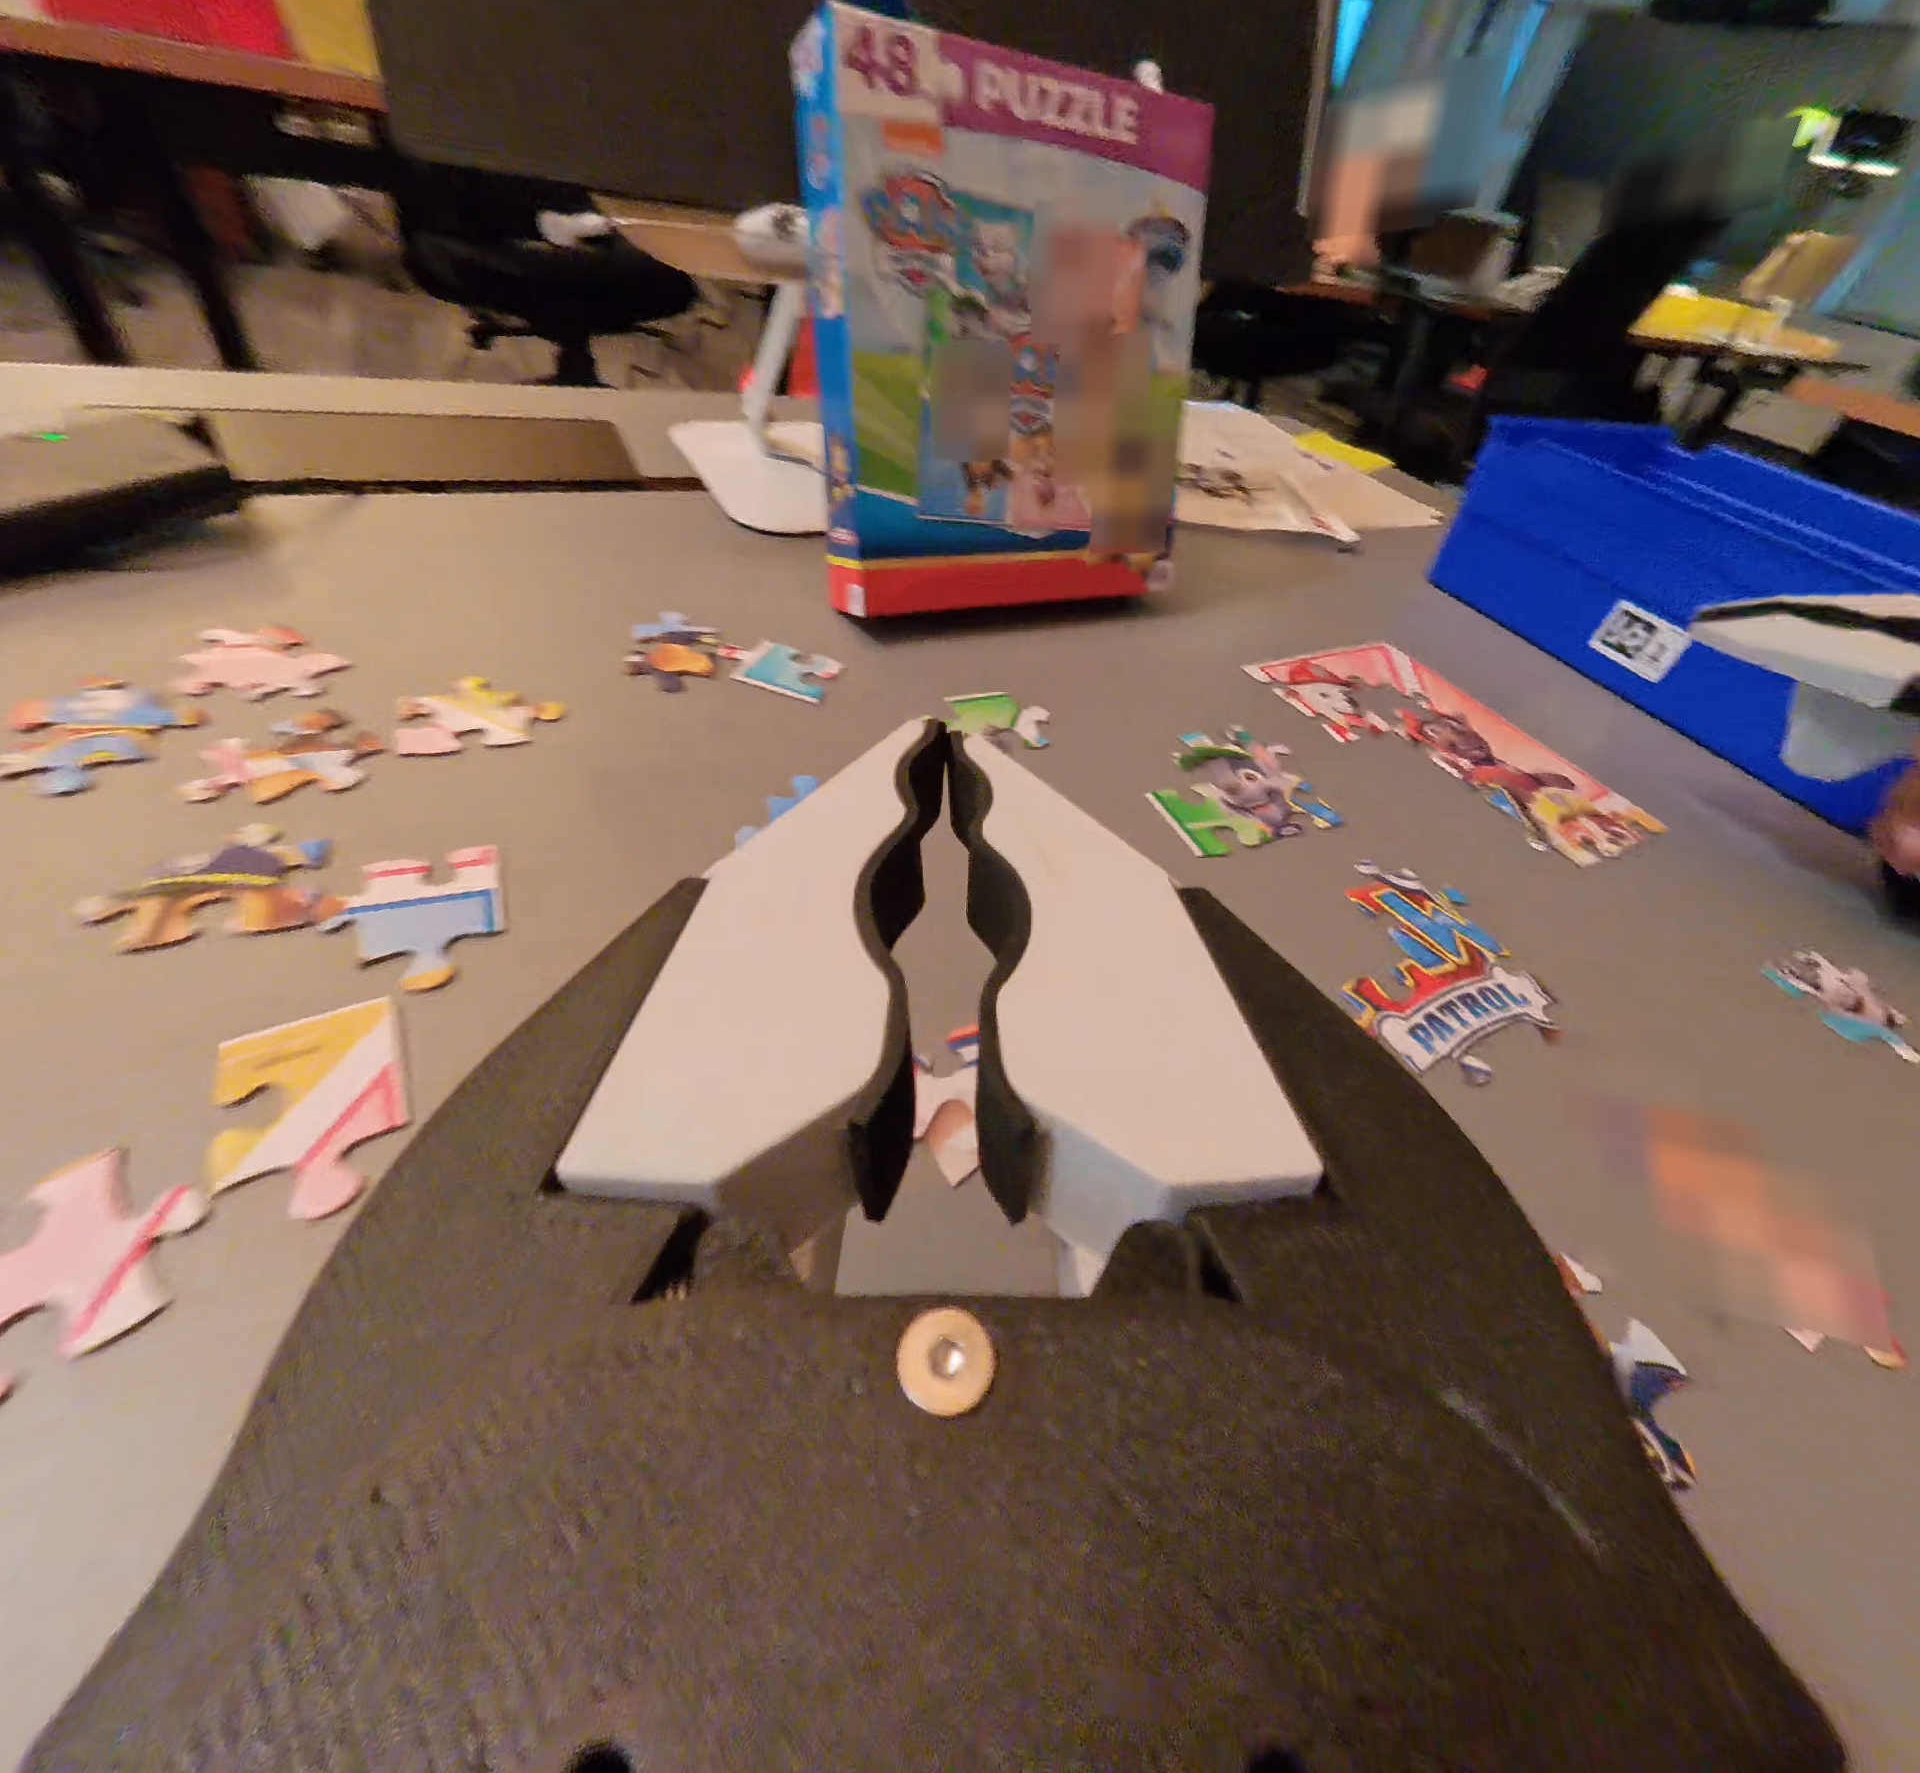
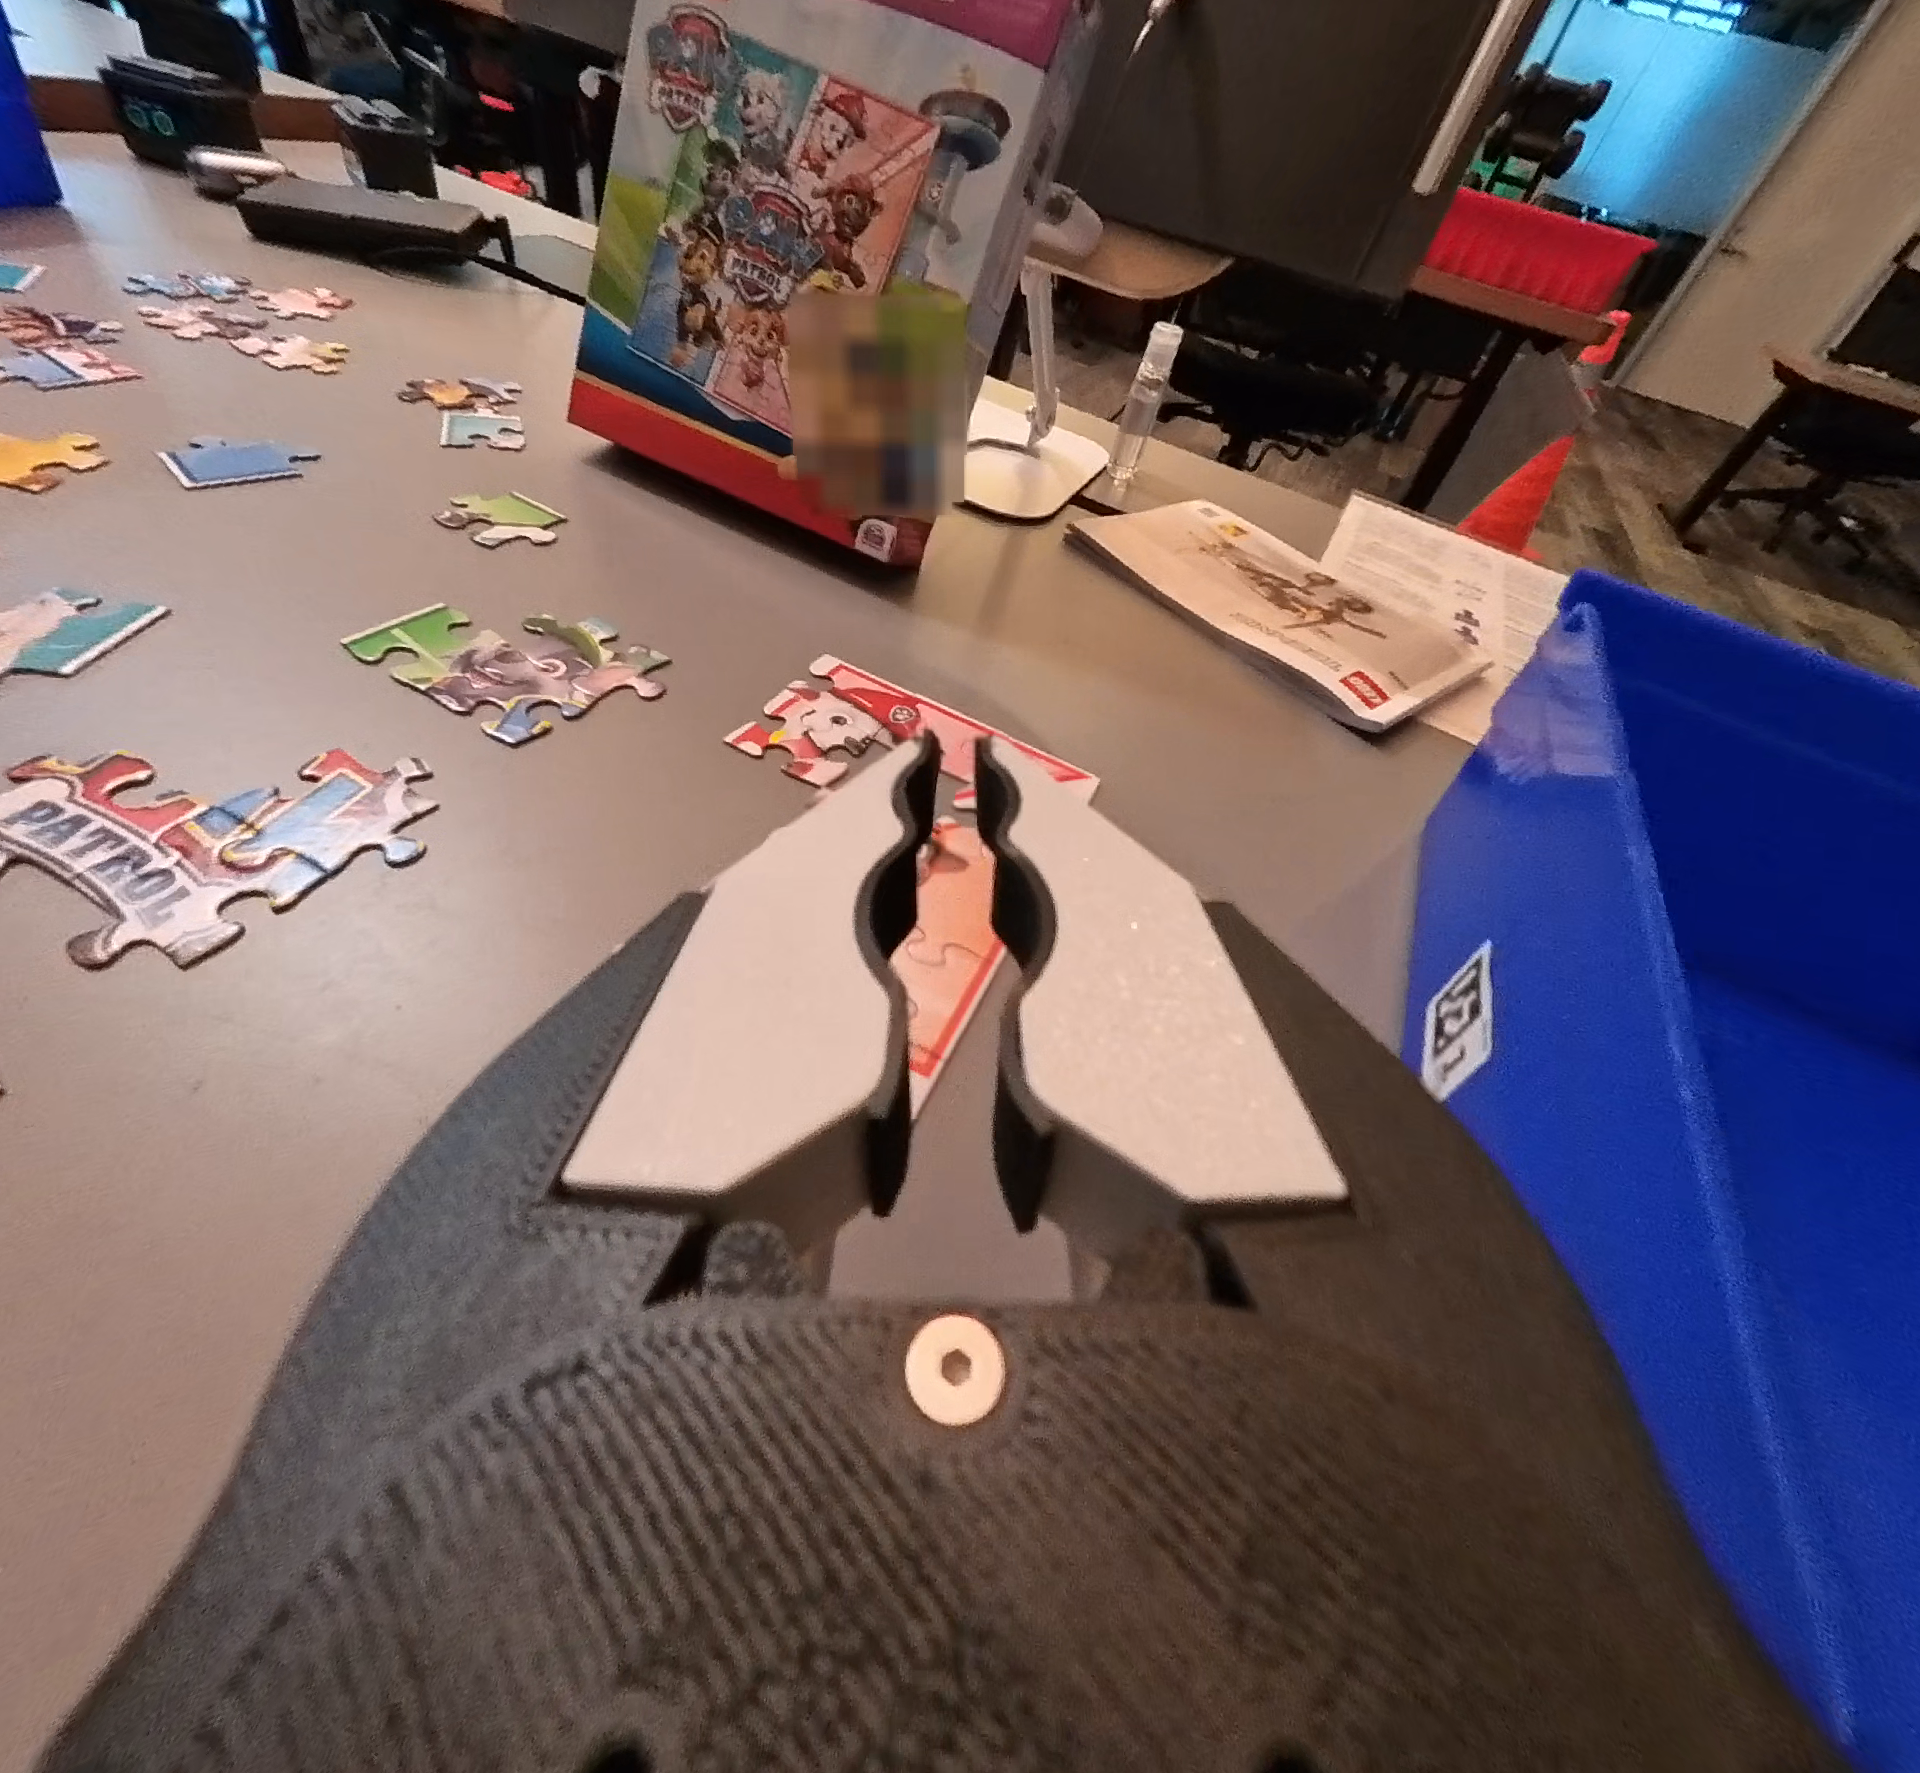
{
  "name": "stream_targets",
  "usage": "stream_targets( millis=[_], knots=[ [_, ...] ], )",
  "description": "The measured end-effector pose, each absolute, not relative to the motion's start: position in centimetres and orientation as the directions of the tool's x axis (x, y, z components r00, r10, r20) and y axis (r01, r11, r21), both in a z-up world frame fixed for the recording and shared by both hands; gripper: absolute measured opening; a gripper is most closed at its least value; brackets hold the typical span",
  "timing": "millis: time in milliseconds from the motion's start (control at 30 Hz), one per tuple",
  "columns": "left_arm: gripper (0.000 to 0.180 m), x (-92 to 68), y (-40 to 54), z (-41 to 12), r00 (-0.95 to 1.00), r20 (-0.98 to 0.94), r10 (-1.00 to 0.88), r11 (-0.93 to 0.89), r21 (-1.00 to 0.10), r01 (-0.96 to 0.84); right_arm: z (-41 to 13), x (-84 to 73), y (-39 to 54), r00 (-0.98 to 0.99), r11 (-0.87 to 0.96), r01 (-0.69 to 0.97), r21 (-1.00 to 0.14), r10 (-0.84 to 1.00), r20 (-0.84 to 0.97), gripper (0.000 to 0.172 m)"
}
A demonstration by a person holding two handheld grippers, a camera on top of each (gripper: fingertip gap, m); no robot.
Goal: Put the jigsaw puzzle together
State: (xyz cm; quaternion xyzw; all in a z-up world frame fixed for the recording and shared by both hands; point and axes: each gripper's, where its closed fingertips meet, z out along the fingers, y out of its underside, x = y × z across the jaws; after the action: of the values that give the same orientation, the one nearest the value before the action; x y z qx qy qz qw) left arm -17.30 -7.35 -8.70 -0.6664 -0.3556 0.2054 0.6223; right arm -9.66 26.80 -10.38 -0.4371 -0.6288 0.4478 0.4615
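My left gripper (image 1: pixel 948 736) is shut, its tips touching, and it hovers low over the grey table (image 1: pixel 623 570). A green puzzle piece (image 1: pixel 997 717) lies just beyond its tips, and another piece (image 1: pixel 948 1110) shows on the table between the fingers. My right gripper (image 2: pixel 958 755) stands slightly open with nothing between the pads. It is over a joined red and pink puzzle section (image 2: pixel 821 721), which also shows in the left wrist view (image 1: pixel 1455 747). The right gripper's finger shows at the right edge of the left wrist view (image 1: pixel 1829 653).
A puzzle box (image 1: pixel 997 321) (image 2: pixel 831 196) stands upright at the back. Loose pieces and small joined clusters (image 1: pixel 270 757) (image 2: pixel 509 663) (image 2: pixel 208 850) are spread over the table. A blue bin (image 2: pixel 1714 996) (image 1: pixel 1662 560) stands at the right, with a booklet (image 2: pixel 1288 611) beside it. The tips of one gripper are about 35 centimeters away from the tips of the other.
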Motion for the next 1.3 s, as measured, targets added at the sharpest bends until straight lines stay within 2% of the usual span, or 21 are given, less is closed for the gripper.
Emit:
stream_targets(
  millis=[133, 233, 333, 467, 600, 800, 900, 1000, 1167, 1300],
  knots=[
    [0.0, -19.3, -12.3, -7.6, 0.533, 0.132, 0.836, -0.006, -0.969, 0.248, -8.8, -9.3, 26.2, -0.313, -0.003, 0.065, -0.998, 0.95, -0.023, 0.0],
    [0.0, -21.8, -16.9, -5.1, 0.48, 0.245, 0.842, 0.125, -0.955, 0.268, -8.2, -9.6, 27.2, -0.325, -0.092, 0.04, -0.995, 0.941, -0.099, 0.0],
    [0.0, -23.2, -20.2, -4.1, 0.434, 0.26, 0.863, 0.157, -0.953, 0.259, -8.5, -10.3, 27.8, -0.283, -0.053, 0.047, -0.997, 0.957, -0.064, 0.0],
    [0.0, -23.2, -21.9, -4.0, 0.371, 0.122, 0.921, 0.037, -0.973, 0.228, -9.7, -10.9, 26.7, -0.288, 0.057, 0.098, -0.994, 0.957, 0.027, 0.0],
    [0.0, -21.7, -21.7, -4.3, 0.408, 0.197, 0.891, 0.082, -0.956, 0.283, -10.4, -11.0, 25.7, -0.299, 0.157, 0.116, -0.981, 0.947, 0.117, 0.0],
    [0.0, -20.5, -26.0, -6.4, 0.312, 0.252, 0.916, 0.141, -0.931, 0.337, -10.4, -10.8, 25.8, -0.281, 0.171, 0.116, -0.978, 0.95, 0.133, 0.0],
    [0.019, -20.8, -26.9, -8.1, 0.278, 0.206, 0.938, 0.063, -0.891, 0.449, -10.1, -10.3, 26.9, -0.224, 0.197, 0.101, -0.975, 0.96, 0.17, 0.0],
    [0.022, -21.7, -27.2, -7.8, 0.266, 0.085, 0.96, -0.043, -0.896, 0.442, -9.7, -9.9, 28.1, -0.157, 0.213, 0.094, -0.973, 0.968, 0.197, 0.0],
    [0.027, -23.5, -24.1, -7.8, 0.38, 0.274, 0.884, 0.073, -0.882, 0.465, -9.2, -9.4, 28.2, -0.162, 0.194, 0.055, -0.979, 0.97, 0.183, 0.0],
    [0.028, -25.2, -23.7, -8.9, 0.373, 0.269, 0.888, 0.057, -0.869, 0.491, -9.7, -9.6, 28.2, -0.18, 0.177, 0.078, -0.981, 0.97, 0.161, 0.0]
  ],
)
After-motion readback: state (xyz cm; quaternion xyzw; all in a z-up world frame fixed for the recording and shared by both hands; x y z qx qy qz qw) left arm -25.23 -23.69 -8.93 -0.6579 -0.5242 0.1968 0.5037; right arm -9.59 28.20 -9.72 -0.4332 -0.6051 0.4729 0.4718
